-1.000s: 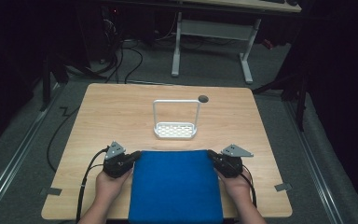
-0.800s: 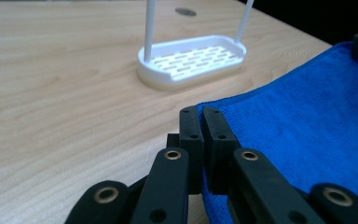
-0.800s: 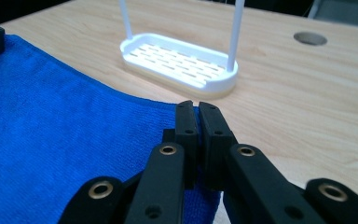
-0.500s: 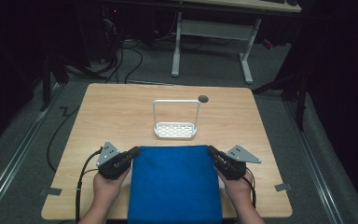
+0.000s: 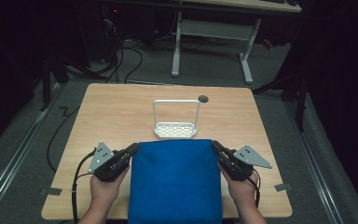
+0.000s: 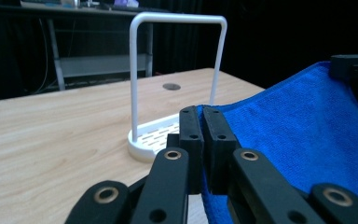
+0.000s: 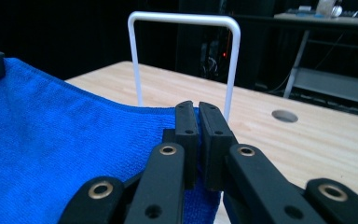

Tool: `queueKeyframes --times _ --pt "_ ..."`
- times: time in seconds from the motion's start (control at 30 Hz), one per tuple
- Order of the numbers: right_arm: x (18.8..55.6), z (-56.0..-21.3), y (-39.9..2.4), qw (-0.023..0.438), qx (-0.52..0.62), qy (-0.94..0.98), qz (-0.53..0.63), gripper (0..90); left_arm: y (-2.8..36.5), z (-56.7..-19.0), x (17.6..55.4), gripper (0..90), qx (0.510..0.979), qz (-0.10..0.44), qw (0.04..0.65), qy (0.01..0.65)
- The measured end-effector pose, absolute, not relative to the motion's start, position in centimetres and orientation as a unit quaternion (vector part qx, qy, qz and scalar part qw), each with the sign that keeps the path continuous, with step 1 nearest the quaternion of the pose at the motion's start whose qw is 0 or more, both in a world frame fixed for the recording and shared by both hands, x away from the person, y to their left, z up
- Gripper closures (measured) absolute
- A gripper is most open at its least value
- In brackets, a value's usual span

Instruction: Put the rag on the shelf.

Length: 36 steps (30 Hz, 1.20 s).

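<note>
— Looking from the high view, what has changed?
— Both tongs have swung outward at the heels; the left tongs (image 5: 133, 150) and right tongs (image 5: 216, 147) pinch the far corners of the blue cloth (image 5: 175, 179), its far edge now nearer the white rack (image 5: 175, 128).

— And the left gripper view?
— Jaws clamped on a corner (cloth lifted off the table (image 6: 51, 130)).

— The right gripper view?
— Same grip; draping over the rack looks imminent.
</note>
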State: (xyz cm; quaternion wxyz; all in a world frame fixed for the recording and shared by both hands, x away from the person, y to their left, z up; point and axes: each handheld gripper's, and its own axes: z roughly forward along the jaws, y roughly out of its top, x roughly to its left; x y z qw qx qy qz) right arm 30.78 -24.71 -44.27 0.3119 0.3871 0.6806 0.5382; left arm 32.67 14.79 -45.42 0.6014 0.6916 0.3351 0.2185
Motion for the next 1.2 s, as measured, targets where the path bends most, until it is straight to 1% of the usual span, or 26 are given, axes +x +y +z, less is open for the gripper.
queueKeyframes --times 0.33,0.43,0.47,0.67,0.8,0.93,0.97,1.0,1.07,1.2 --pt "29.7 -42.2 -24.7 0.337 0.367 0.664 0.558 87.7 14.7 -43.3 31.6 87.7 0.674 0.240 0.624 0.314" --pt "29.3 -41.2 -24.4 0.342 0.358 0.660 0.566 87.8 14.4 -42.5 31.4 87.8 0.672 0.248 0.628 0.305" --pt "29.1 -40.4 -24.3 0.351 0.349 0.655 0.570 87.7 14.4 -41.8 31.3 88.0 0.671 0.253 0.630 0.299" --pt "29.1 -38.6 -24.2 0.358 0.340 0.643 0.586 87.7 14.5 -40.2 31.5 88.0 0.659 0.263 0.641 0.292" --pt "29.4 -37.4 -24.1 0.358 0.334 0.639 0.593 87.8 14.6 -38.6 31.9 88.0 0.652 0.276 0.647 0.283" --pt "30.0 -35.6 -24.1 0.369 0.323 0.629 0.603 87.9 14.7 -37.0 32.5 88.0 0.646 0.287 0.652 0.275" --pt "30.0 -35.6 -24.1 0.369 0.323 0.629 0.603 87.9 14.7 -36.6 32.8 88.0 0.645 0.290 0.652 0.273" --pt "30.4 -34.9 -24.1 0.369 0.322 0.627 0.606 87.9 14.6 -35.8 33.4 88.0 0.644 0.297 0.651 0.271" --pt "30.8 -34.4 -24.1 0.372 0.320 0.627 0.605 87.9 14.6 -35.5 33.6 88.0 0.644 0.297 0.651 0.271" --pt "31.8 -33.6 -24.2 0.373 0.322 0.626 0.604 87.9 14.5 -34.2 35.1 88.1 0.643 0.313 0.646 0.267"
